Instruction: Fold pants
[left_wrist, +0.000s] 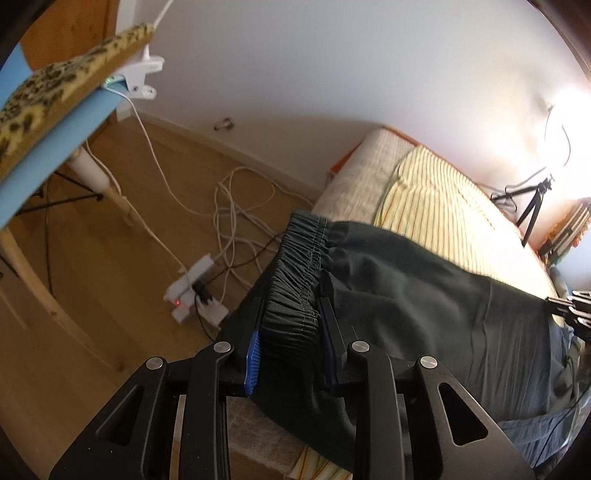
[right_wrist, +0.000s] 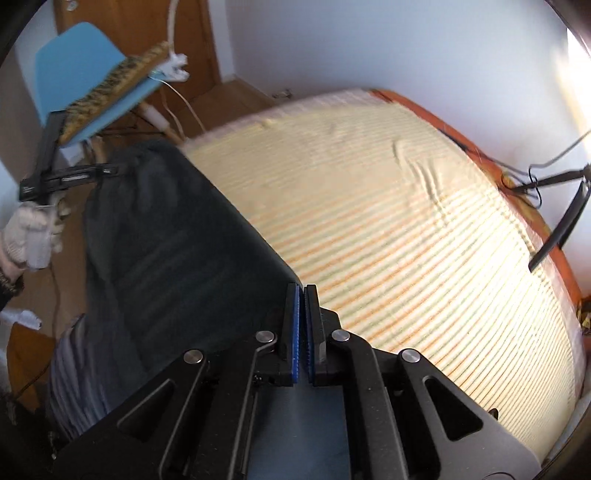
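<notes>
Dark green pants (left_wrist: 424, 306) hang stretched between my two grippers above the striped bed. My left gripper (left_wrist: 291, 317) is shut on the gathered elastic waistband (left_wrist: 299, 266), which bunches between its jaws. My right gripper (right_wrist: 303, 295) is shut on the other end of the pants (right_wrist: 177, 240); the cloth edge runs into its blue pads (right_wrist: 295, 332). In the right wrist view the left gripper (right_wrist: 74, 173) shows at the far left, held by a gloved hand (right_wrist: 29, 236). The right gripper's tip shows at the right edge of the left wrist view (left_wrist: 572, 306).
A bed with a yellow striped sheet (right_wrist: 406, 221) fills the right. A blue chair (right_wrist: 81, 62) with a leopard cushion (left_wrist: 55, 81) stands left. A power strip (left_wrist: 192, 291) and white cables (left_wrist: 236, 206) lie on the wood floor. A tripod (left_wrist: 532, 206) stands by the wall.
</notes>
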